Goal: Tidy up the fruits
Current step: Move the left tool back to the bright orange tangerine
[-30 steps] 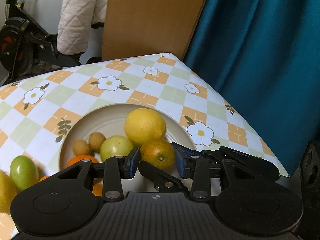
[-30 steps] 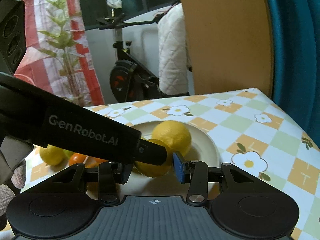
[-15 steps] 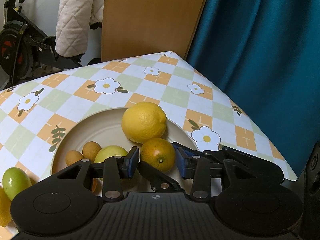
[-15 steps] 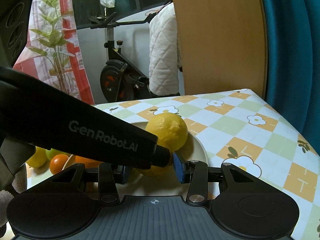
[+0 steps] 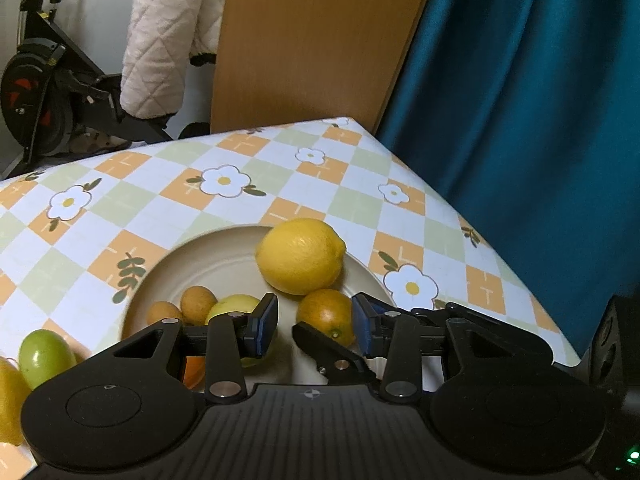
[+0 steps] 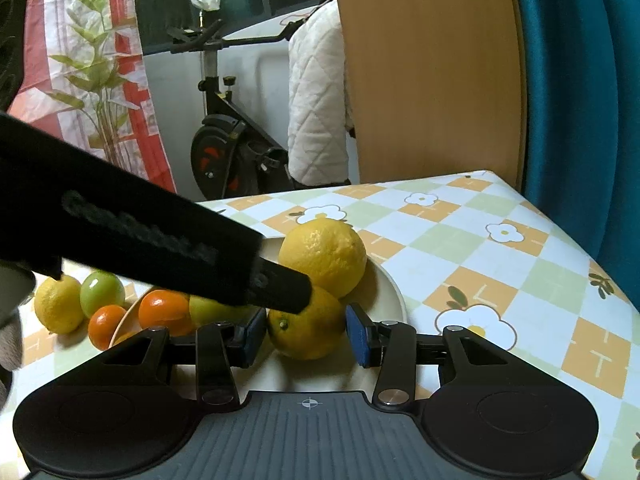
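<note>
A cream plate (image 5: 224, 256) on the flowered tablecloth holds a big lemon (image 5: 300, 254), a yellow-orange fruit (image 5: 326, 314), a pale green fruit (image 5: 236, 306) and two small brown fruits (image 5: 198, 304). My right gripper (image 6: 306, 338) is shut on the yellow-orange fruit (image 6: 308, 328), which fills the gap between its blue pads. My left gripper (image 5: 314, 326) stands open just in front of that fruit, and its pads do not press on it. One of its fingers (image 6: 280, 288) lies across the fruit's top left. A right finger (image 5: 324, 350) crosses under the left jaws.
Beside the plate on the left lie a lemon (image 6: 58, 308), a green fruit (image 6: 102, 292) and a small orange (image 6: 106, 326). A larger orange (image 6: 164, 312) sits at the plate's left edge. The table corner (image 5: 348, 122) meets a wooden board (image 5: 320, 40) and a teal curtain (image 5: 520, 100).
Almost nothing differs. Both grippers stay at the yellow-orange fruit, and the views have only drifted a little across the plate.
</note>
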A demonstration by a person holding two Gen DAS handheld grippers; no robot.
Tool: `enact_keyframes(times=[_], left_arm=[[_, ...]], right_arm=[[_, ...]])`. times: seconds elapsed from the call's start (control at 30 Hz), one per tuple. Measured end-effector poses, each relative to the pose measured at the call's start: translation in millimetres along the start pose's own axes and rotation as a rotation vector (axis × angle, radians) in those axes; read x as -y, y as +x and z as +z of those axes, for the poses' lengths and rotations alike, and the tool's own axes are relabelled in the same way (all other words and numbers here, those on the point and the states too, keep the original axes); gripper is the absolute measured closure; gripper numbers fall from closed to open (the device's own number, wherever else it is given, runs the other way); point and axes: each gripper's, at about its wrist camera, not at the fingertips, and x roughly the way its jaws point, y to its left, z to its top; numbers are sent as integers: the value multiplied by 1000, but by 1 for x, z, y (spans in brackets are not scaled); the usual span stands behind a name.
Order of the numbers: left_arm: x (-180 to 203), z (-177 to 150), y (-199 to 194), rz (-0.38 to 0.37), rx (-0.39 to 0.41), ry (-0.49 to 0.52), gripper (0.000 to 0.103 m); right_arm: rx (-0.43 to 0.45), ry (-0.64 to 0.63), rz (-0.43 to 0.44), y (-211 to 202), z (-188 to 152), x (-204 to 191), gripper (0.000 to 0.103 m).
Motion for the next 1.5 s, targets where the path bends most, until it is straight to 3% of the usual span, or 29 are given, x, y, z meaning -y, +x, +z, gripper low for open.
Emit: enact_keyframes(times=[0.3, 0.5, 0.8, 1.23, 1.5], left_arm=[[-23, -5, -42, 3, 59, -79, 61], [-57, -17, -77, 49, 102, -166, 61], [-86, -40, -89, 122, 86, -222, 62], [-119, -53, -111, 145, 132, -270, 62], [-132, -70, -103, 129, 137, -315, 62]], right_arm=[[93, -19, 32, -17, 1, -6, 62], [127, -56, 91, -26, 2, -26, 62], [132, -133, 183, -39, 1, -62, 62], [48, -220, 299, -33, 5, -113, 72], [-39, -335, 263, -9, 4, -143, 72]])
